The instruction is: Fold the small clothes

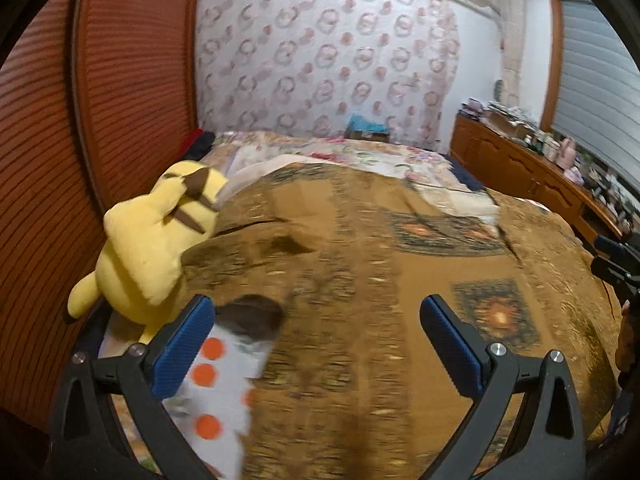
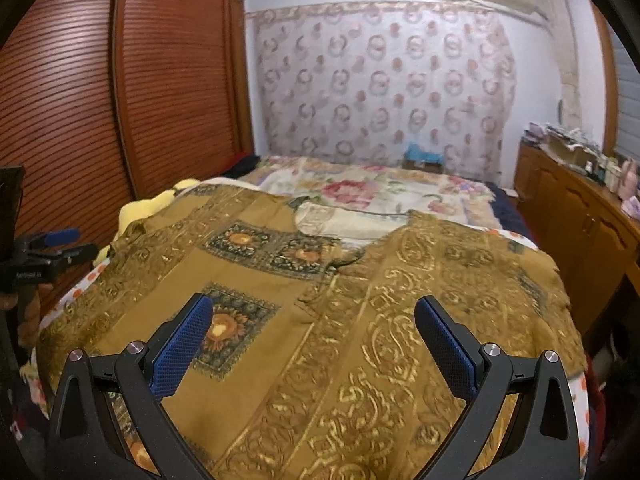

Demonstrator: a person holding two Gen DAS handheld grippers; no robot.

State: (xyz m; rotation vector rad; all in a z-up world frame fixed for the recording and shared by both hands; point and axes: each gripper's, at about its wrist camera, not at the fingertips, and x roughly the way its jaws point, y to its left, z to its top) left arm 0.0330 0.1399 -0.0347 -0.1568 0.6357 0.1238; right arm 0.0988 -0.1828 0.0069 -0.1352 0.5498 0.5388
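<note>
1. Two hand-held grippers in view, both w/ blue-padded fingers spread wide apart, nothing between them.
2. Left hand-held gripper (image 1: 316, 320): lower centre of left wrist view, hovering over brown-gold patterned garment (image 1: 360, 280). Image blurred here; contact w/ cloth can't be told.
3. Right hand-held gripper (image 2: 314, 320): lower centre of right wrist view, above the same garment (image 2: 320, 320), approx. over the square flower motif and gold scroll band.
4. Garment lies spread flat across the bed (image 2: 360, 192), filling centre and lower part of both frames; neckline opening toward upper centre, right view.
5. Floral bedcover (image 1: 360, 152) shows beyond garment, upper centre.
6. Yellow plush toy (image 1: 152, 236): left side of left view, at garment's edge, beside the slatted wooden wardrobe door (image 1: 132, 80).
7. White sheet w/ orange dots (image 1: 224, 380): lower left, left view, just beside the left finger pad.
8. Wooden dresser (image 2: 580, 220) w/ clutter on top: right edge, both views.
9. Other gripper seen at the frame edge in each view.
</note>
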